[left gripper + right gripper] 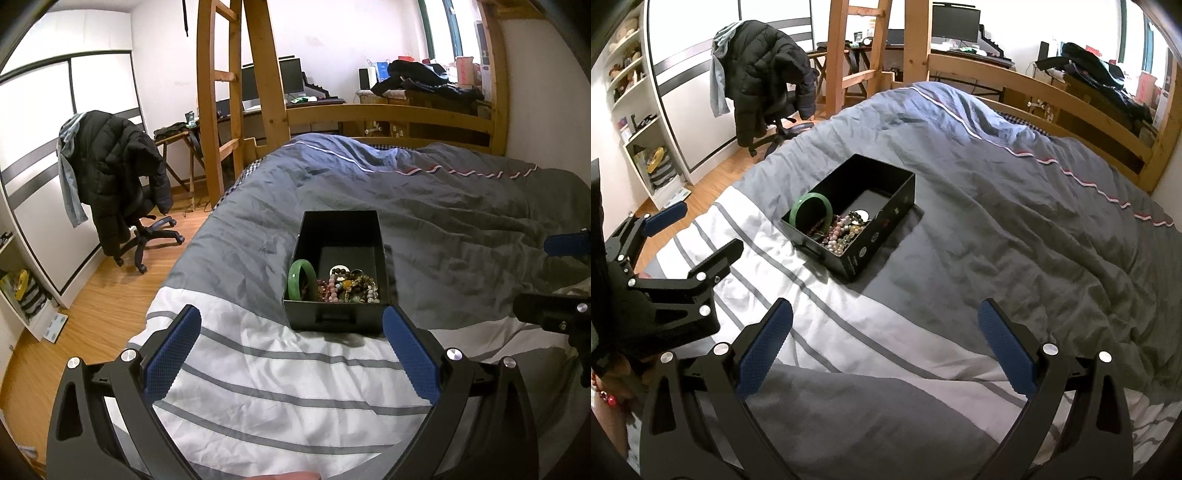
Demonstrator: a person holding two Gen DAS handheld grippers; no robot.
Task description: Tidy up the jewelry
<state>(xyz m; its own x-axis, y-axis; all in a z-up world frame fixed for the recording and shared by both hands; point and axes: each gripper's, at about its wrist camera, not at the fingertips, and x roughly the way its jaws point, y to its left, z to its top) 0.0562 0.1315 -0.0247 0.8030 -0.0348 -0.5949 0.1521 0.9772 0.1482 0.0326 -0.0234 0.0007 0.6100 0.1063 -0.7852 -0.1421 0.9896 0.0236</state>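
A black open box [338, 236] [897, 184] rests on the bed's grey and white duvet [295, 387] [997, 240]. Inside it a green bangle [303, 282] [812, 214] leans against the left wall, beside a heap of beaded bracelets [349, 288] [846, 230]. My left gripper [291, 325] is open just short of the box's near end, nothing between its blue pads. My right gripper [885, 315] is open too, hovering over the duvet well short of the box. In the right wrist view, the left gripper [696, 232] shows at the far left edge.
A wooden bed frame and ladder [221, 92] rise behind the bed. An office chair draped with a black jacket [122, 177] stands on the wood floor at left. A white shelf unit [639, 110] sits near the wardrobe. Desks with monitors [288, 77] line the back wall.
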